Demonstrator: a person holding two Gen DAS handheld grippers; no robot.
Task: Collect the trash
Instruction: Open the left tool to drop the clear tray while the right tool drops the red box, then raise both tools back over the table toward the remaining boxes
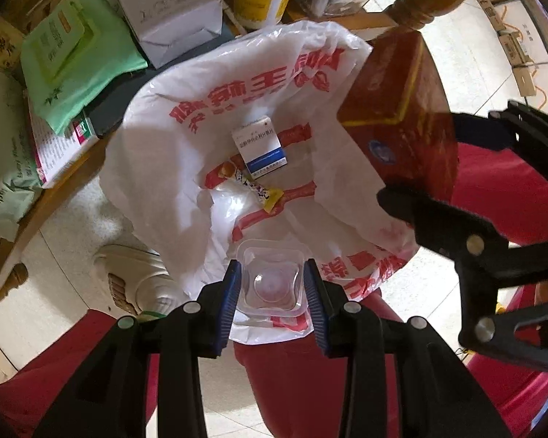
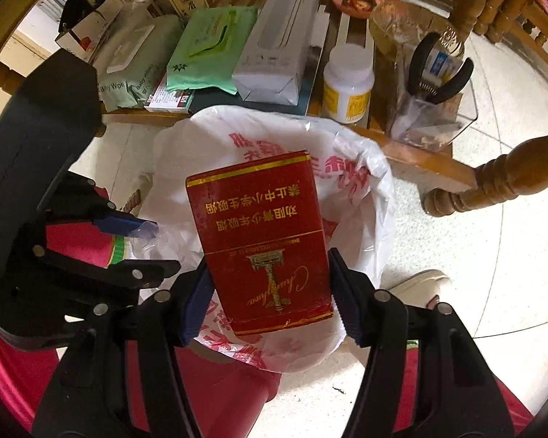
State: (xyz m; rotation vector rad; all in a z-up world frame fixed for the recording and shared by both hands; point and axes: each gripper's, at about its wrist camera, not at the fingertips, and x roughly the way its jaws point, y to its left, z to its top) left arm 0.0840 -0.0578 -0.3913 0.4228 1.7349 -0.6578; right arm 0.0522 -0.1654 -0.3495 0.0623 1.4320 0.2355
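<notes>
Two items inside bag (image 1: 157, 168), left view only

Indoor light, moderately bright, warm cast. Glare washes out the floor tiles (image 2: 456, 255) and the white plastic bag (image 1: 164, 153). Strong fisheye bending, dark vignette at corners. Slight softness throughout; edges blurrier.

A low wooden table (image 2: 413, 153) carries a white pill bottle (image 2: 347, 80), a long white box (image 2: 277, 40), a green wipes pack (image 2: 208, 47), a grey "Baby Wipes" pack (image 2: 128, 69) and a clear holder of pliers (image 2: 434, 109) (handles up). Pale tiled floor (image 2: 456, 292) lies beneath.
</notes>
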